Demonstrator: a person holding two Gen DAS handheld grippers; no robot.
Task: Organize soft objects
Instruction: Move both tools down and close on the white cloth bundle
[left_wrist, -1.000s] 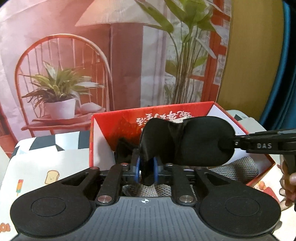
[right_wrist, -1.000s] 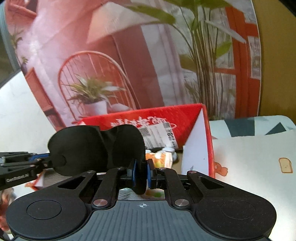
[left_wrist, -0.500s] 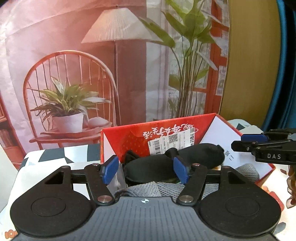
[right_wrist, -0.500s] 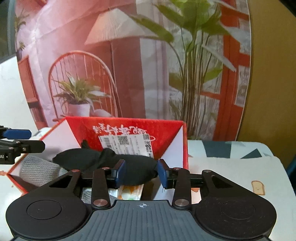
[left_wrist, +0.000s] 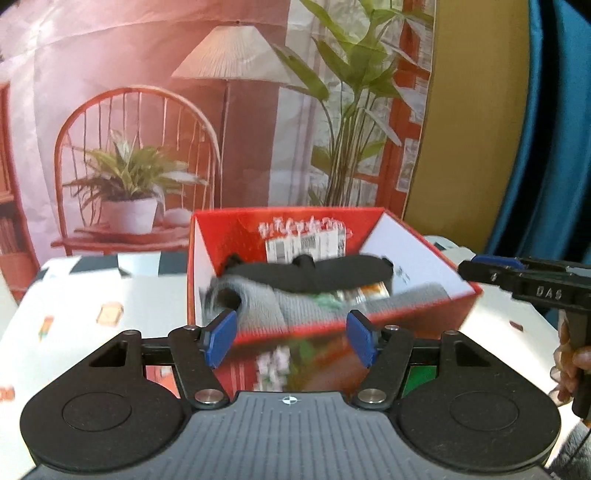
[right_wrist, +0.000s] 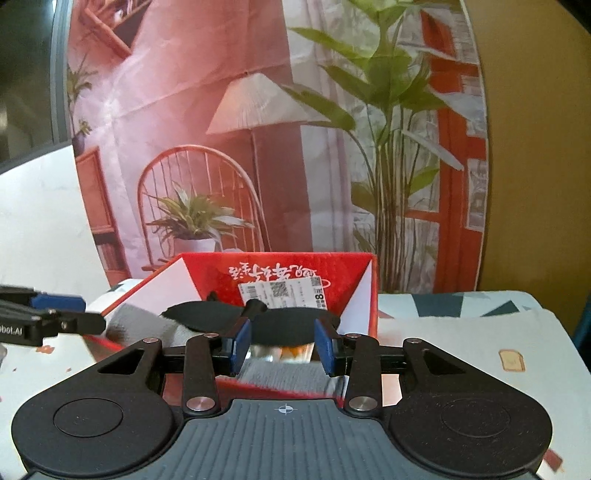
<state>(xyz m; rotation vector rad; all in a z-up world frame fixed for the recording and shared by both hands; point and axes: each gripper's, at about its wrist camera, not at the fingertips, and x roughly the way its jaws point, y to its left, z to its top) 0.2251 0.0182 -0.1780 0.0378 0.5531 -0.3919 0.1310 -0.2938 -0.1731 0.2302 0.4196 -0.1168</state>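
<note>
Lying across the top of the red box (left_wrist: 332, 321), the black eye mask (left_wrist: 310, 275) sits ahead of both sets of jaws and touches neither. The left gripper (left_wrist: 291, 338) has just been opening its jaws; they stand wide apart with nothing between them, only the box's near wall beyond the gap. The right gripper (right_wrist: 282, 345) has also just been opening, its jaws parted less widely and empty, with the mask's right lobe seen just past them. Under the mask lies a grey knit cloth (left_wrist: 266, 306), and some packets show beneath it, too blurred to name. What could go wrong, as I judge it: the mask rests loosely on the heap and not down in the box, so a jaw brushing the near wall could jolt the box on the bench (right_wrist: 480, 343) and let the mask slide or tip over the rim. Its strap, visible as a small loop at the far left of the mask, could catch on a blue pad (left_wrist: 219, 338) if either gripper swings back over the box. The two grippers are also near each other across the box, so a careless sweep could knock them together.
</note>
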